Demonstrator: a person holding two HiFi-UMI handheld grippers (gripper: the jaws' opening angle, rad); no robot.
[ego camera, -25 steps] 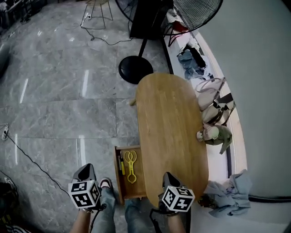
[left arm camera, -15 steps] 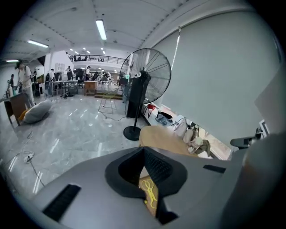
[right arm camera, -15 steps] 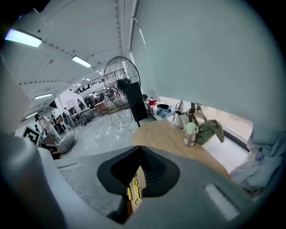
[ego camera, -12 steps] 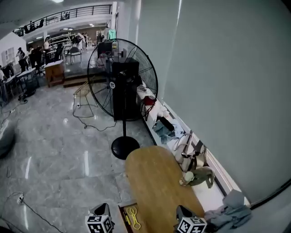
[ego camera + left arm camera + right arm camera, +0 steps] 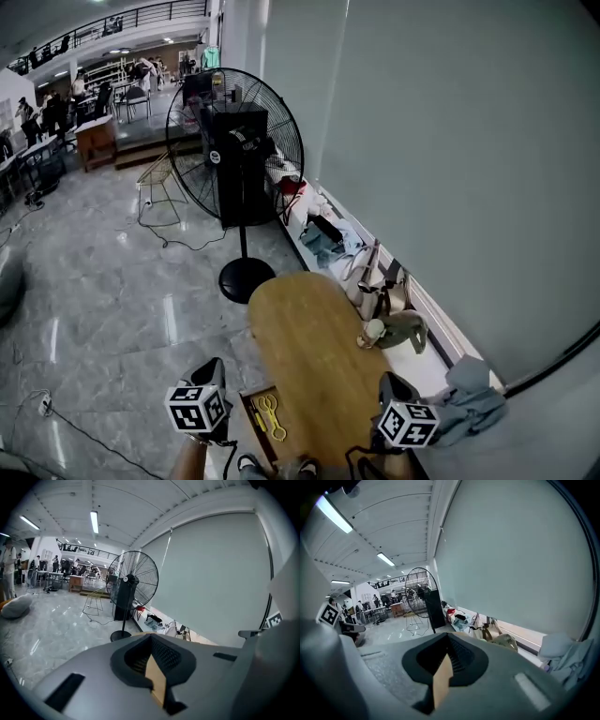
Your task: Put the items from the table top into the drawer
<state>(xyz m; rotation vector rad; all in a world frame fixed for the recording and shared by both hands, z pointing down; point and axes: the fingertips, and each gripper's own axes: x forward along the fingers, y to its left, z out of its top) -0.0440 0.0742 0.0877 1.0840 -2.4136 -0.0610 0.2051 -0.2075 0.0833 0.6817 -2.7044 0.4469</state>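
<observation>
The oval wooden table (image 5: 305, 342) has a bare top in the head view. At its near left the drawer (image 5: 251, 424) stands open, and yellow scissors (image 5: 271, 416) lie inside with a dark and yellow tool beside them. My left gripper (image 5: 214, 367) hangs over the floor left of the drawer, its jaws together with nothing in them. My right gripper (image 5: 389, 382) hovers at the table's near right edge, also shut and empty. In the left gripper view the left gripper (image 5: 152, 639) points out over the room. The right gripper (image 5: 447, 641) aims at the fan and wall.
A tall pedestal fan (image 5: 234, 150) stands beyond the table's far end, its round base (image 5: 246, 277) on the floor. Bags (image 5: 375, 286), a green soft toy (image 5: 398, 330) and crumpled cloth (image 5: 469, 398) line the ledge along the wall at right. Grey marble floor (image 5: 103, 309) spreads left.
The head view has swung up from looking straight down at the table to looking out across the hall. Both grippers have risen and point more level, still shut and empty.
</observation>
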